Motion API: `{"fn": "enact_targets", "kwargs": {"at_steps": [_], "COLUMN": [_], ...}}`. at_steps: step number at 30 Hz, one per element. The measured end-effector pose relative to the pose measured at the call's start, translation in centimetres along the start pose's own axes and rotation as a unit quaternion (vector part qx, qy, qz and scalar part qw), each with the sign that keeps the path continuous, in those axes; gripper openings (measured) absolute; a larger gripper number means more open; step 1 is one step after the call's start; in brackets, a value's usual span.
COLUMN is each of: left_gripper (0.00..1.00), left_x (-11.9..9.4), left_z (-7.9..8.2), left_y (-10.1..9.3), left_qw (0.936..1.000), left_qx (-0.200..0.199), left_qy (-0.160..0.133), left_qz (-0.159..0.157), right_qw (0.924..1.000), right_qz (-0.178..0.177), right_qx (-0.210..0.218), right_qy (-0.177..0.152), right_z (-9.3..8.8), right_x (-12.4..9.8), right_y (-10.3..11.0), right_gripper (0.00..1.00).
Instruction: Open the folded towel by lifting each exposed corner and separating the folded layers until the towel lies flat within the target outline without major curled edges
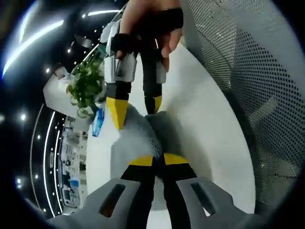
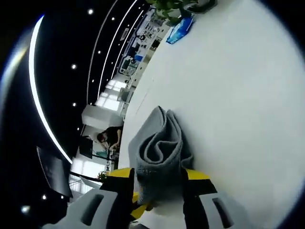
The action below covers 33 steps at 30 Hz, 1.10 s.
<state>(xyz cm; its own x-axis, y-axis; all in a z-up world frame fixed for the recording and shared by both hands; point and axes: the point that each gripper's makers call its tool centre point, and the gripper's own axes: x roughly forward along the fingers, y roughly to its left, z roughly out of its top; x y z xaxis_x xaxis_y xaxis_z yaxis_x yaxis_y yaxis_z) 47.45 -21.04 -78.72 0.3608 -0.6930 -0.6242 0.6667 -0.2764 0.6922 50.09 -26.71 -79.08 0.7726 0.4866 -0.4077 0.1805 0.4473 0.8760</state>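
Left gripper (image 1: 158, 161): your jaws are pressed together on a fold of the grey towel (image 1: 143, 133), which lies bunched on the white bench (image 1: 205, 129). Plant (image 1: 86, 86) and blue packet (image 1: 97, 121): at the bench's far edge. Right gripper (image 2: 157, 183): your jaws pinch the towel (image 2: 159, 152), its crumpled folds rising between them. Hand (image 1: 150, 24): holds the right gripper (image 1: 136, 107) opposite the left.
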Motion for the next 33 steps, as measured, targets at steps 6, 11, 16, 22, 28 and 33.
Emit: {"fn": "enact_targets", "kwargs": {"at_steps": [6,11,16,22,28,33], "left_gripper": [0.06,0.2,0.28,0.3,0.29,0.29], "left_x": [-0.7,-2.1,-3.7,-4.6,-3.4,-2.7], "left_z": [0.2,0.8,0.5,0.5,0.1,-0.2], "left_y": [-0.3,0.3,2.7,6.4,8.4,10.1], "left_qw": [0.9997,0.9733,0.9167,0.8488,0.783,0.7255], "left_qx": [-0.018,-0.221,-0.389,-0.513,-0.607,-0.671], "left_qy": [-0.015,-0.053,-0.087,-0.126,-0.136,-0.149], "left_qz": [-0.011,-0.033,-0.032,-0.011,-0.022,-0.027], "right_qw": [0.9998,0.993,0.9505,0.8574,0.7642,0.6716], "right_qz": [-0.017,-0.021,-0.044,-0.081,-0.085,-0.071], "right_qx": [-0.01,-0.116,-0.308,-0.508,-0.639,-0.737], "right_qy": [0.006,0.003,0.006,-0.009,-0.004,-0.001], "right_z": [-0.3,0.1,0.0,0.0,-0.5,-1.5], "right_x": [-0.3,-0.5,-0.7,-0.8,-0.4,-0.1], "right_y": [-0.7,0.4,2.4,4.9,6.3,7.7], "right_gripper": [0.21,0.12,0.09,0.08,0.07,0.05]}}
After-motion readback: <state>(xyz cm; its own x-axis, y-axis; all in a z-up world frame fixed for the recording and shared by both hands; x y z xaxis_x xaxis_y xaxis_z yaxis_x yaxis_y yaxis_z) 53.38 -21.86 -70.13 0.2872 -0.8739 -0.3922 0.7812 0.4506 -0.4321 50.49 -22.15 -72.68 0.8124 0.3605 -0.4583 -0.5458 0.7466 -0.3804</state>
